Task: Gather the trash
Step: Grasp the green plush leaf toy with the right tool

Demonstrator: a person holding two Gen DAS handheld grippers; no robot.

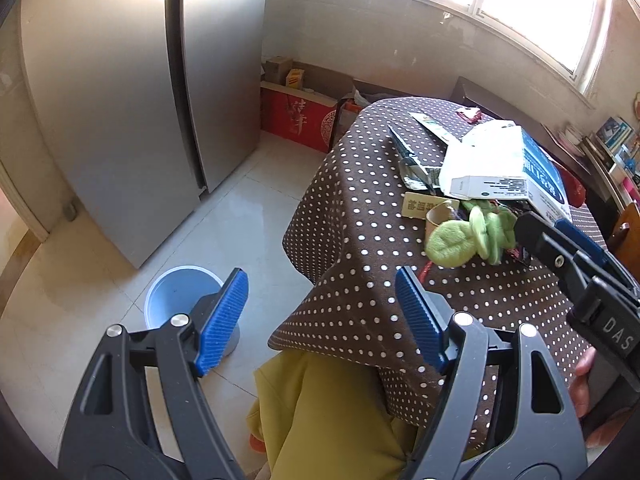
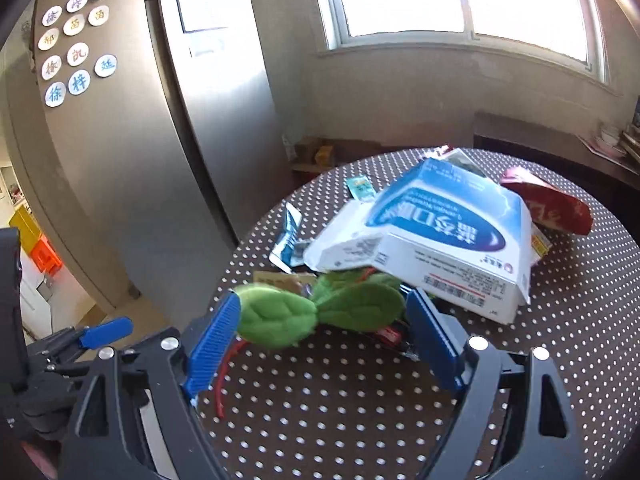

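Left gripper (image 1: 322, 312): jaws spread wide, nothing between them; it hangs off the table's near edge, over the floor and a draped corner of cloth.
Yellow cloth (image 1: 328, 412): hangs below the tablecloth's corner, right under the left gripper.
Blue bin (image 1: 176, 292): on the tiled floor just left of the table, partly behind the left gripper's left finger; bare floor lies around it toward the fridge.
Right gripper (image 2: 324, 320): jaws spread, one blue pad on each side of the green plush; whether the pads touch it cannot be told.
Green plush (image 2: 320, 312): lies on the table near its front edge, between the right gripper's pads; red strings trail from under it toward the camera.
Table (image 2: 340, 408): round, under a brown polka-dot cloth; the strip in front of the plush is bare.
Blue-and-white carton (image 2: 448, 240): flattened, just behind the plush and overlapping it.
Small wrappers (image 2: 288, 236): left of the carton, close to the table's left rim.
Red packet (image 2: 548, 204): behind the carton on the right.
Fridge (image 1: 120, 100): tall and grey, well left of the table across open floor.
Cardboard boxes (image 1: 300, 112): on the floor under the window, beyond the table.
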